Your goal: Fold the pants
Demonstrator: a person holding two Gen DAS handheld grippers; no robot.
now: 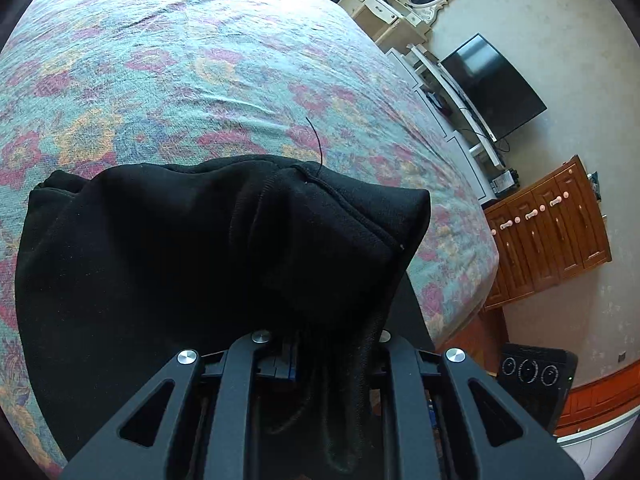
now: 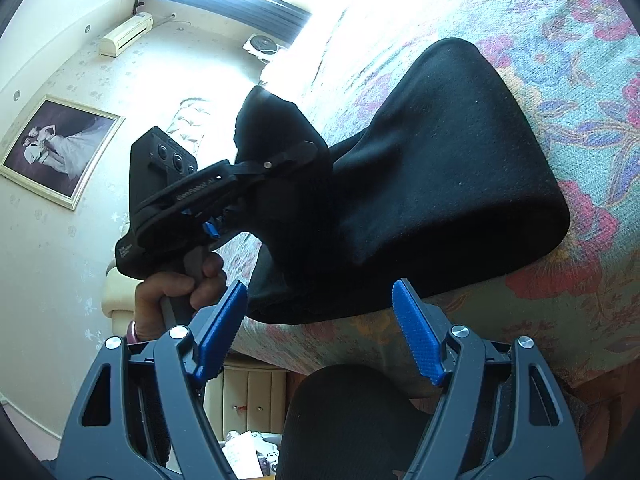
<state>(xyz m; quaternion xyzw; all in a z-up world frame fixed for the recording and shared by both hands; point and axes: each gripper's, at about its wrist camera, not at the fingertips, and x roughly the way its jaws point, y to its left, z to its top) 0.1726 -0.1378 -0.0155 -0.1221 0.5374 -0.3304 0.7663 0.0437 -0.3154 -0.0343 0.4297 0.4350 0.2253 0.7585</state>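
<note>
The black pants (image 1: 160,264) lie partly folded on the floral bedspread (image 1: 180,80). My left gripper (image 1: 316,320) is shut on a bunch of their fabric, which drapes over and hides its fingertips. From the right wrist view, that left gripper (image 2: 280,160) holds a raised fold of the pants (image 2: 440,184) above the bed's near edge, with a hand (image 2: 180,284) on its handle. My right gripper (image 2: 320,320) stands open just short of the pants' near edge. Its blue pads (image 2: 416,332) touch nothing.
The bed's edge runs along the bedspread (image 2: 560,320). A wooden cabinet (image 1: 552,232), a television (image 1: 492,84) and a white dresser with a mirror (image 1: 400,4) line the wall beyond. A person's dark-clad knee (image 2: 352,420) is below the right gripper.
</note>
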